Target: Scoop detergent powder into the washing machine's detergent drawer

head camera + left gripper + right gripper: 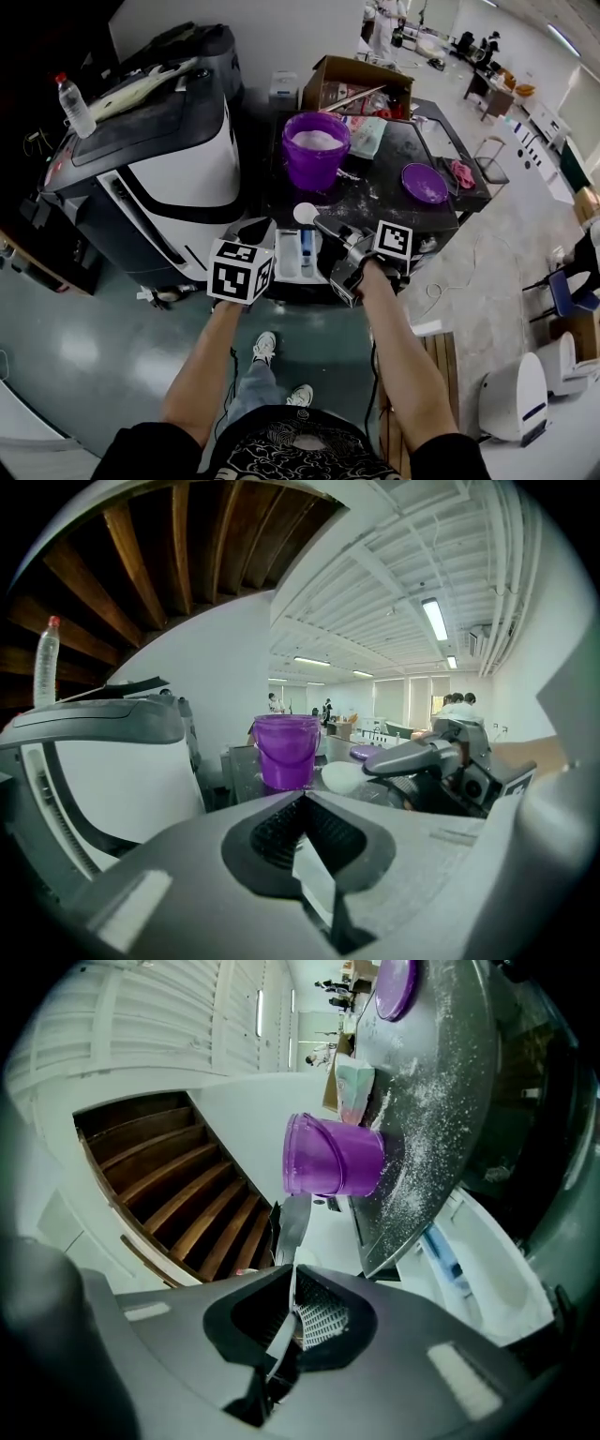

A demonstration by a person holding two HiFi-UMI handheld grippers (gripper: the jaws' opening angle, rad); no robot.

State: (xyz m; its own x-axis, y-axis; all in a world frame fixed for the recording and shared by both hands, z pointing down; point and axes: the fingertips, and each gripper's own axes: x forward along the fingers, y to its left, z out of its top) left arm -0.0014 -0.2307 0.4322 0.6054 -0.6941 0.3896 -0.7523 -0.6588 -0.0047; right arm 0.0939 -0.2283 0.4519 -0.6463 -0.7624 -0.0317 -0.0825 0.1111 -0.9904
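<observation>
A purple bucket (317, 150) (286, 750) (333, 1157) of white powder stands on the dark, powder-dusted machine top (384, 187). Below its front edge the white detergent drawer (292, 255) (483, 1274) is pulled out. My right gripper (325, 226) (292, 1283) is shut on the grey handle (292, 1222) of a scoop. The scoop's round white bowl (306, 213) (342, 777) hovers over the machine top's front edge, just above the drawer. I cannot tell whether it carries powder. My left gripper (255, 229) (305, 803) is shut and empty, just left of the drawer.
A grey and white machine (159, 159) with a water bottle (75, 105) on top stands at the left. A purple lid (424, 183) lies on the machine top at the right, and an open cardboard box (356, 89) stands behind the bucket. Green floor lies below.
</observation>
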